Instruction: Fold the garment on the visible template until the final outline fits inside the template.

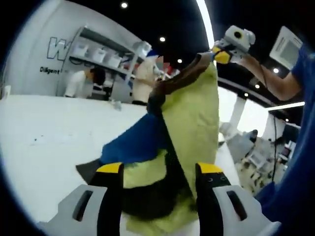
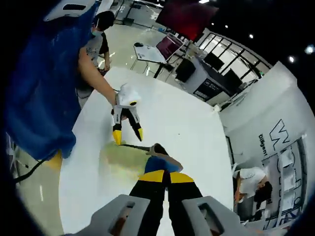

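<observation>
Left gripper (image 1: 160, 169): the jaws stand wide apart in the left gripper view, with yellow-tipped black fingers (image 1: 112, 191) on either side of the lower end of the garment (image 1: 194, 115). The cloth hangs in the gap between them; the jaws are not closed on it, and whether either finger touches the fabric cannot be told.

Right gripper (image 2: 162, 176): in the right gripper view the jaws are pressed together, yellow bands meeting, pinching the top edge of the garment (image 2: 156, 163). In the left gripper view the same gripper (image 1: 222, 55) is raised high on the right, held by a person's hand (image 1: 246, 54), with the garment suspended from its tip.

Garment: yellow-green fabric with a blue section and a dark brown edge. It hangs from the right gripper down toward the white desk (image 1: 44, 132), its lower end lying between the left gripper's jaws. In the right gripper view the left gripper (image 2: 127, 136) points at the desk (image 2: 182, 128) with jaws spread, just beside the yellow-green cloth.

A person in a blue sleeve (image 2: 44, 88) holds both grippers. Shelving (image 1: 106, 51) and other people (image 1: 81, 81) stand behind the desk.
</observation>
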A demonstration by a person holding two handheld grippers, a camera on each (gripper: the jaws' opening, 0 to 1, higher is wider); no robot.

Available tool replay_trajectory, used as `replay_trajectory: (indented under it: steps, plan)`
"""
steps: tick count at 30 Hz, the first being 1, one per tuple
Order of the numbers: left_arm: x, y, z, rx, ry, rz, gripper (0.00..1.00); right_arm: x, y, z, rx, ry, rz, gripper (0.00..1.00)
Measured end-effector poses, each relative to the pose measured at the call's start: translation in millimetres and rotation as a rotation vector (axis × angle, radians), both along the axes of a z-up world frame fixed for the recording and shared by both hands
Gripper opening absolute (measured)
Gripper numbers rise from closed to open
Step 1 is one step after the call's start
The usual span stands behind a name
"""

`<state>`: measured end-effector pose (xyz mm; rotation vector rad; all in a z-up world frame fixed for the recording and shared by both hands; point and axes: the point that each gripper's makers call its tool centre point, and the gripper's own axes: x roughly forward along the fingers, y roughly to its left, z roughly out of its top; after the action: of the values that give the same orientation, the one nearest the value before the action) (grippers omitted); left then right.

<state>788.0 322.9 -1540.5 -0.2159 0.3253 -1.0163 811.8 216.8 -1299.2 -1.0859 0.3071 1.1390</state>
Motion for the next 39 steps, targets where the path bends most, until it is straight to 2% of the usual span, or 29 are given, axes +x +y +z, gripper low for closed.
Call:
replay_trajectory:
  steps: [2,3,7,8,14,17,19,22,24,28,30,32,36,38,39]
  plan:
    - [-1.9,-4,9.6,-0.021,-0.012,-0.002,0.53,6,-4,17.4,-0.025,-0.053,0.003,0.0]
    - [-0.5,-4,13.0,-0.033,-0.02,0.002,0.53,4,-3,25.1,-0.031,-0.059,0.015,0.0]
    - [2.4,-7,26.6,-0.062,-0.049,0.016,0.53,4,-1,44.0,-0.066,-0.117,0.034,0.0]
    - [3.5,-8,36.3,-0.077,-0.063,0.027,0.53,4,-2,48.2,-0.081,-0.13,0.041,0.0]
    - [18.5,-5,55.5,-0.091,-0.106,0.089,0.53,-1,0,68.2,-0.103,-0.177,0.067,0.0]
    - [29.0,-4,64.8,-0.096,-0.126,0.123,0.53,-2,-3,78.8,-0.143,-0.201,0.077,0.0]
    - [39.9,-5,80.5,-0.131,-0.144,0.159,0.52,-5,-3,84.0,-0.147,-0.209,0.084,0.0]
    - [50.2,-6,85.4,-0.138,-0.147,0.165,0.52,-6,-2,88.4,-0.15,-0.219,0.092,0.0]
    - [62.5,-13,91.5,-0.136,-0.168,0.156,0.51,-2,-2,82.9,-0.153,-0.226,0.099,0.0]
    - [70.1,-24,101.4,-0.161,-0.197,0.113,0.51,3,0,78.4,-0.153,-0.24,0.113,0.0]
    - [72.5,-26,101.4,-0.163,-0.201,0.1,0.5,4,1,78.0,-0.15,-0.243,0.116,0.0]
    - [77.5,-38,100.7,-0.137,-0.242,0.054,0.49,5,2,76.7,-0.145,-0.241,0.12,0.0]
    - [85.3,-48,99.8,-0.123,-0.259,0.024,0.54,6,3,73.8,-0.144,-0.238,0.122,0.0]
    - [81.1,-53,97.8,-0.108,-0.246,-0.002,0.45,7,3,72.6,-0.137,-0.232,0.118,0.0]
    - [80.9,-53,97.6,-0.105,-0.244,-0.002,0.3,8,3,72.2,-0.136,-0.232,0.117,0.0]
